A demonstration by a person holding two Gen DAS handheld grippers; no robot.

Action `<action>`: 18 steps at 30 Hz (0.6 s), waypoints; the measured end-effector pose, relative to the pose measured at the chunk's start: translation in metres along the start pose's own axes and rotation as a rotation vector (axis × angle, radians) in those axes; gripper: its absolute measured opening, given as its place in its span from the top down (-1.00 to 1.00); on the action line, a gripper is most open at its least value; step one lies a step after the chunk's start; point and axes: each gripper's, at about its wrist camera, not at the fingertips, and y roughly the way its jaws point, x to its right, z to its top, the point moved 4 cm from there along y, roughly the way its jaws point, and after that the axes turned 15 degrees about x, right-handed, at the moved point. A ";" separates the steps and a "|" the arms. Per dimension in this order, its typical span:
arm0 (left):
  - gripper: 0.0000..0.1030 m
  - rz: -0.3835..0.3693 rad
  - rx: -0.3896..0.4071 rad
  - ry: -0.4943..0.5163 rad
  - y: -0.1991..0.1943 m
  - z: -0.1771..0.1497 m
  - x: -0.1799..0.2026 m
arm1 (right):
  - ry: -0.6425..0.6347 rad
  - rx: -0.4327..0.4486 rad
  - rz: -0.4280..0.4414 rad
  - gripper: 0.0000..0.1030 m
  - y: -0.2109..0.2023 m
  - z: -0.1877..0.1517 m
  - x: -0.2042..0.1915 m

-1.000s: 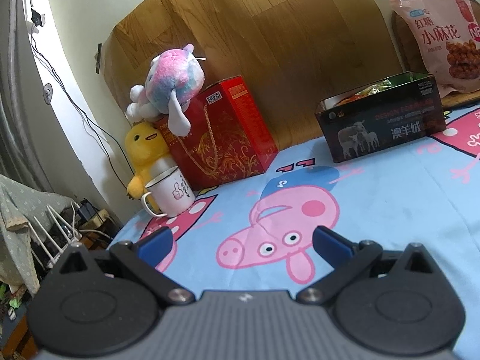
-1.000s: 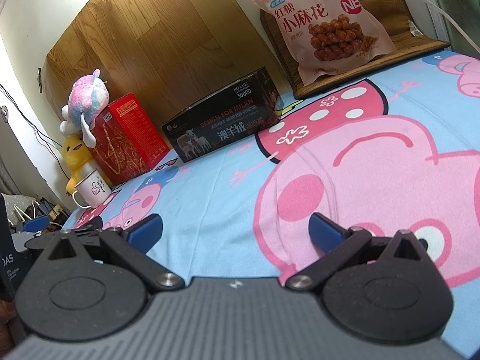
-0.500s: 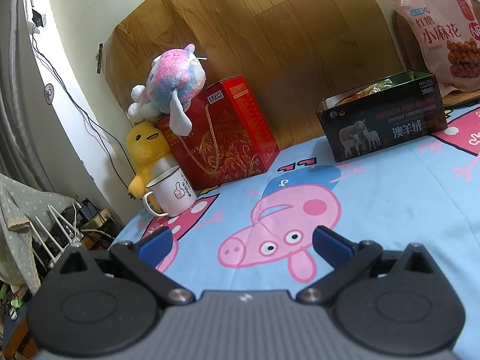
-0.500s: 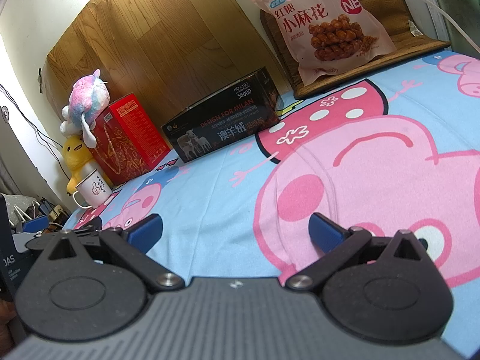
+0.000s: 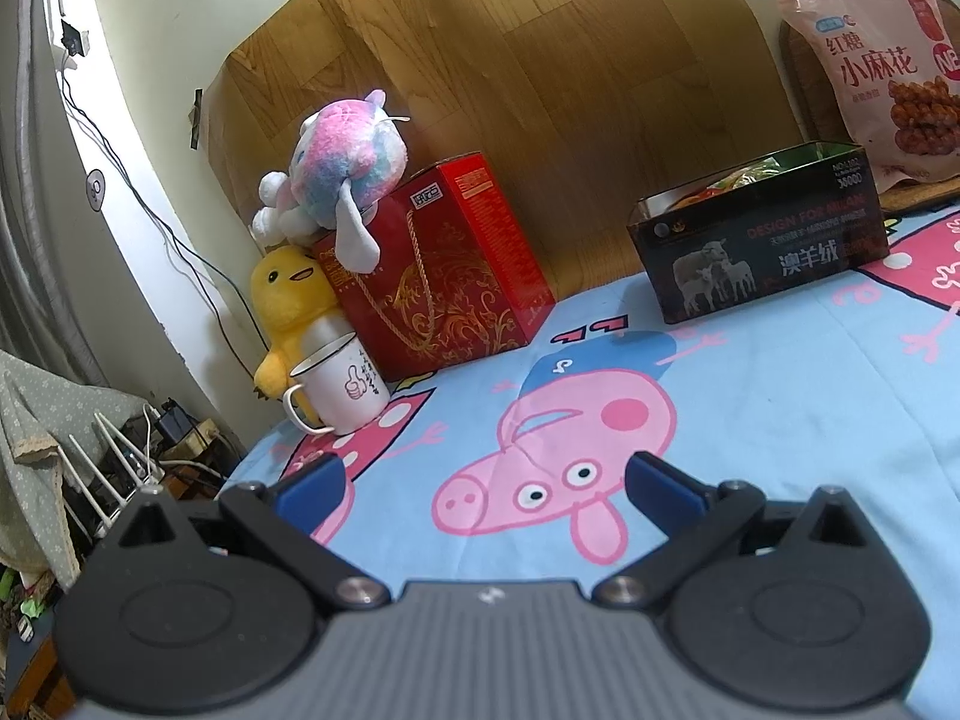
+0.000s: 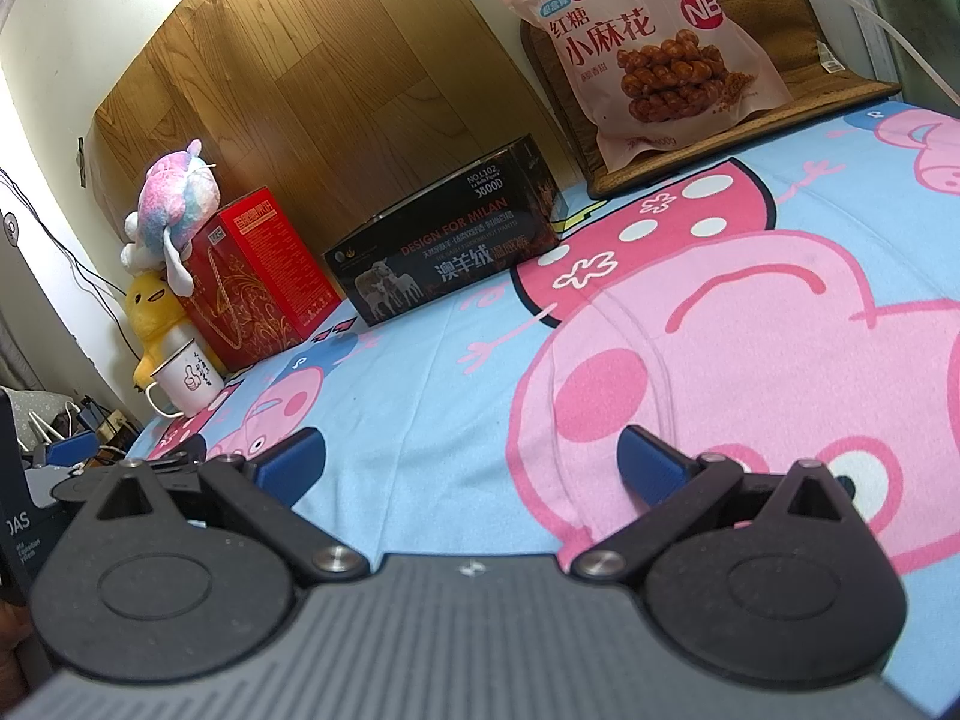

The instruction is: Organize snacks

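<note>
A black open-top box [image 5: 762,252] with snack packets inside stands at the far side of the cartoon-print sheet [image 5: 750,420]; it also shows in the right wrist view [image 6: 444,258]. A large pink snack bag [image 6: 648,42] leans upright behind it at the right, also in the left wrist view [image 5: 888,72]. My left gripper [image 5: 483,483] is open and empty, low over the sheet. My right gripper [image 6: 471,459] is open and empty, also low over the sheet, well short of the box and bag.
A red gift box [image 5: 438,264] with a pastel plush [image 5: 336,162] on top stands at the far left, beside a yellow duck plush [image 5: 288,306] and a white mug [image 5: 342,384]. A wooden board [image 5: 510,60] backs the bed. The sheet's left edge drops to clutter [image 5: 120,450].
The left gripper's view has shifted slightly, with the box and bag sliding a little right. The right gripper has not moved. Both stay open.
</note>
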 end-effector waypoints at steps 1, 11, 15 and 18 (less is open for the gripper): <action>-1.00 0.000 0.001 0.002 0.000 0.000 0.000 | 0.000 0.000 0.000 -1.00 0.000 0.000 0.000; -1.00 -0.001 0.004 0.005 -0.001 0.000 0.002 | 0.000 0.000 0.000 -1.00 0.000 0.000 0.000; -1.00 -0.002 0.004 0.005 -0.001 0.000 0.002 | 0.001 0.001 0.000 -1.00 0.000 0.000 0.000; -1.00 -0.003 0.004 0.005 -0.001 0.001 0.002 | 0.000 0.001 0.000 -1.00 0.000 0.000 0.000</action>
